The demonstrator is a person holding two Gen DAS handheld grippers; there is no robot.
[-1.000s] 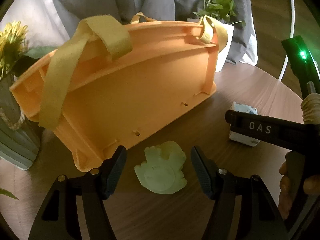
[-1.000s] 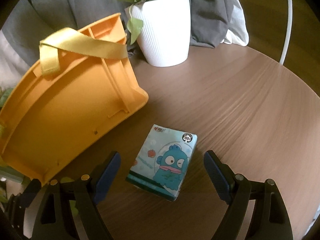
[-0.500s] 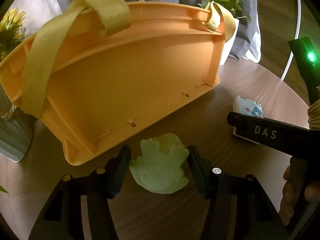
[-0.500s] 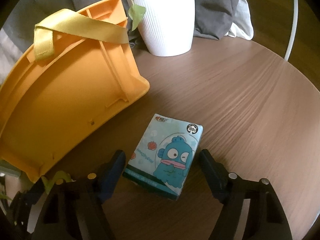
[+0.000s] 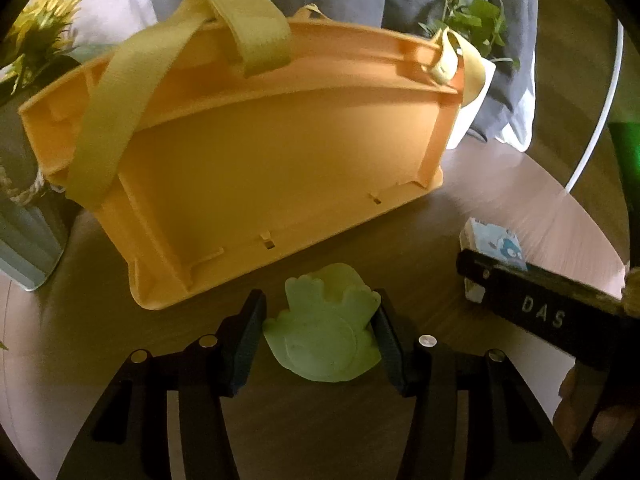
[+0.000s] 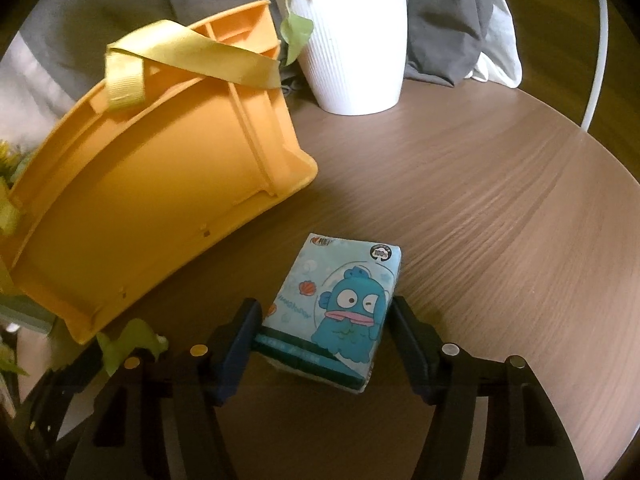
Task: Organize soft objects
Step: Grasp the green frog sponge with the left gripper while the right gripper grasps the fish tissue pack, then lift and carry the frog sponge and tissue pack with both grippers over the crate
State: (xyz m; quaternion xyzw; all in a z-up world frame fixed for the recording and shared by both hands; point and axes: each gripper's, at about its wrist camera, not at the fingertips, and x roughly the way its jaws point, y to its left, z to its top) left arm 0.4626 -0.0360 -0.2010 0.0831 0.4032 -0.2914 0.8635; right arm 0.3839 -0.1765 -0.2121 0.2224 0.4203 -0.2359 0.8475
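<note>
A pale green soft toy [image 5: 326, 330] lies on the round wooden table [image 6: 500, 200], in front of an orange basket [image 5: 256, 168] with yellow straps. My left gripper [image 5: 320, 322] has closed around the toy, both pads touching its sides. A blue tissue pack with a cartoon fish [image 6: 340, 304] lies to the right; it also shows in the left wrist view [image 5: 492, 246]. My right gripper [image 6: 326, 326] has closed on the pack, pads against its two sides. The toy's edge shows in the right wrist view [image 6: 128, 342].
A white ribbed pot with a green plant [image 6: 352, 44] stands behind the basket. A grey vase with a yellow flower [image 5: 24, 216] stands at the left. Grey cloth [image 6: 440, 32] lies at the table's far edge. A white chair frame [image 6: 596, 60] is at the right.
Both grippers have moved forward and down and narrowed. The left one went from open around the green toy to touching it; the right one closed onto the tissue pack.
</note>
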